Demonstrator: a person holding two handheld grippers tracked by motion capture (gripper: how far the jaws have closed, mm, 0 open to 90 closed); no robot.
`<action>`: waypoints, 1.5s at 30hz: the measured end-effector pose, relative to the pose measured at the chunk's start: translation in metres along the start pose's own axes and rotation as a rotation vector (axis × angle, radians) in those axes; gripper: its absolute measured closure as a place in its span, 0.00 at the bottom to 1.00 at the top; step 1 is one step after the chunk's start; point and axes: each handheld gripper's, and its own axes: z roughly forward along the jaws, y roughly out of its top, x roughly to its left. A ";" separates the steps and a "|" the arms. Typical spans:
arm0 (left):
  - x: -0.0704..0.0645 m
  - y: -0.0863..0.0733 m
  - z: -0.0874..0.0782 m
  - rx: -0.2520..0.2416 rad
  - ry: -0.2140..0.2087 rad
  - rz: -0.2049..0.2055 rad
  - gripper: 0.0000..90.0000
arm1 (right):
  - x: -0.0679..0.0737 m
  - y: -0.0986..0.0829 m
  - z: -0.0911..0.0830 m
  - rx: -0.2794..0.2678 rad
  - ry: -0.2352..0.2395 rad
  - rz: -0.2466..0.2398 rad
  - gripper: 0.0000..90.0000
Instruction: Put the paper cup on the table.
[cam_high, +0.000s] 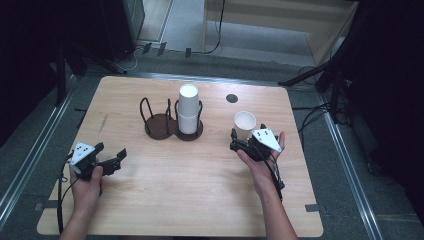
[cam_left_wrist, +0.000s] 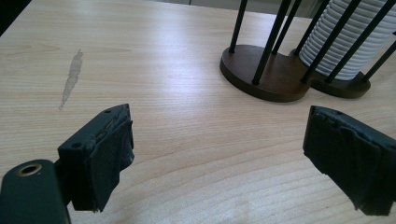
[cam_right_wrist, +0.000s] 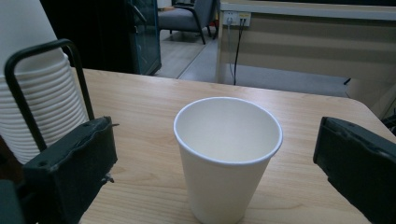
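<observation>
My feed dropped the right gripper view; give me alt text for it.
A white paper cup stands upright and empty on the light wooden table, between the right gripper's open black jaws, untouched. A stack of white cups sits at left.

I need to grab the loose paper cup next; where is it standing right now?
In the high view the single paper cup stands upright on the table's right side, just ahead of the right gripper and right of the cup holder.
</observation>
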 end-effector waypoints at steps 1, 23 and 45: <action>0.000 0.000 0.000 0.001 0.000 0.001 0.10 | 0.000 0.000 -0.002 -0.003 0.003 -0.001 0.00; 0.000 0.000 0.000 0.001 0.000 -0.003 0.10 | -0.024 -0.011 -0.043 -0.029 -0.039 -0.033 0.00; 0.001 0.000 0.000 0.001 -0.002 -0.008 0.10 | -0.069 -0.033 -0.075 0.000 -0.139 0.010 0.00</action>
